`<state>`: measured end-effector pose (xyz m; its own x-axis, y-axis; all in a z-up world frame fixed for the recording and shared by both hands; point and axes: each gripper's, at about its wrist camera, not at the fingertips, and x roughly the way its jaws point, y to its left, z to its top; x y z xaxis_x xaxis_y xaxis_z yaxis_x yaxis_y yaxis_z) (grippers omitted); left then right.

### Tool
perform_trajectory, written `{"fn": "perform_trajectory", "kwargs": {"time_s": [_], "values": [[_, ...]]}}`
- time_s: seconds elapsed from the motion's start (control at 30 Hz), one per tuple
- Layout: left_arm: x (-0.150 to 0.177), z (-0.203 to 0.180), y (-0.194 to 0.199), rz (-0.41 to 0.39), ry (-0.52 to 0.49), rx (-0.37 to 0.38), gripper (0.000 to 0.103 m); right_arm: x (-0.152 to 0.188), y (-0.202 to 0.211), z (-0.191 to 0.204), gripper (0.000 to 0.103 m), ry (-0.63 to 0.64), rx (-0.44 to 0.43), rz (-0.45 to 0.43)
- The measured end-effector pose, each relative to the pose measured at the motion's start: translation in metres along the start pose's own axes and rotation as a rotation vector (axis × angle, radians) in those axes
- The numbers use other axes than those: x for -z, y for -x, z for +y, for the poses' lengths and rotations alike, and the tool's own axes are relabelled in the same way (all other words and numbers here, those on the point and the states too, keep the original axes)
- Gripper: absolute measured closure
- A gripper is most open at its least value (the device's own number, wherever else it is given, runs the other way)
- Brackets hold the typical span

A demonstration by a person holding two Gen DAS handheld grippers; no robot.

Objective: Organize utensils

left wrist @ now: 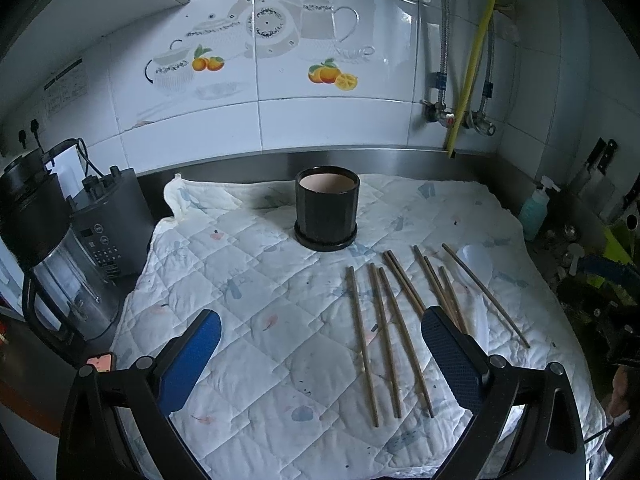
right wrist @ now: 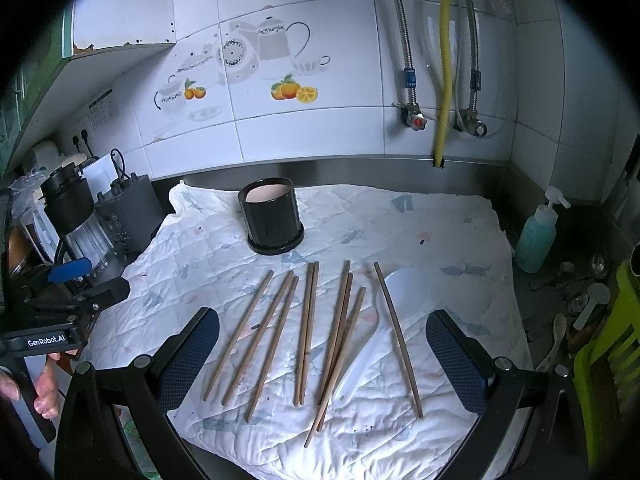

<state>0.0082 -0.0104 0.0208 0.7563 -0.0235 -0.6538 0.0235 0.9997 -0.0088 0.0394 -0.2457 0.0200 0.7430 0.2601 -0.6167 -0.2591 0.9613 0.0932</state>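
Right wrist view showed the chopsticks (right wrist: pixel 308 332) lying lengthwise straight ahead between the right gripper's (right wrist: pixel 322 334) released jaws, the left gripper (left wrist: pixel 320 334) likewise released and empty.

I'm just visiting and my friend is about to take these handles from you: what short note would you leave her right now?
Left gripper: open, holding nothing, above the quilted white cloth.
Right gripper: open, empty, over the thin brown wooden chopsticks.
All chopsticks and the white plastic spoon lie loose on the cloth.
The round black pot stands behind them, no utensils visible in it.
Done: nothing. Left: everything, presumably into the pot.
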Motion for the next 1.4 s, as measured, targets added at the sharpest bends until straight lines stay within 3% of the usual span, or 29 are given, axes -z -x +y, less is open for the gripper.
{"fn": "perform_trajectory", "kwargs": {"time_s": [0.33,0.57,1.07,1.4], "values": [[-0.005,0.003,-0.011,0.014,0.012,0.015,0.001,-0.001,-0.001,-0.001,0.000,0.006,-0.002,0.002],[-0.008,0.005,-0.023,0.026,0.011,0.002,0.010,-0.002,-0.012,-0.010,0.001,0.007,0.001,0.037],[-0.016,0.005,-0.072,0.096,0.014,0.042,0.027,-0.007,-0.056,-0.039,0.037,0.008,-0.009,0.143],[-0.022,0.015,-0.106,0.133,0.024,0.057,0.033,-0.007,-0.097,-0.051,0.056,0.020,-0.010,0.225]]}}
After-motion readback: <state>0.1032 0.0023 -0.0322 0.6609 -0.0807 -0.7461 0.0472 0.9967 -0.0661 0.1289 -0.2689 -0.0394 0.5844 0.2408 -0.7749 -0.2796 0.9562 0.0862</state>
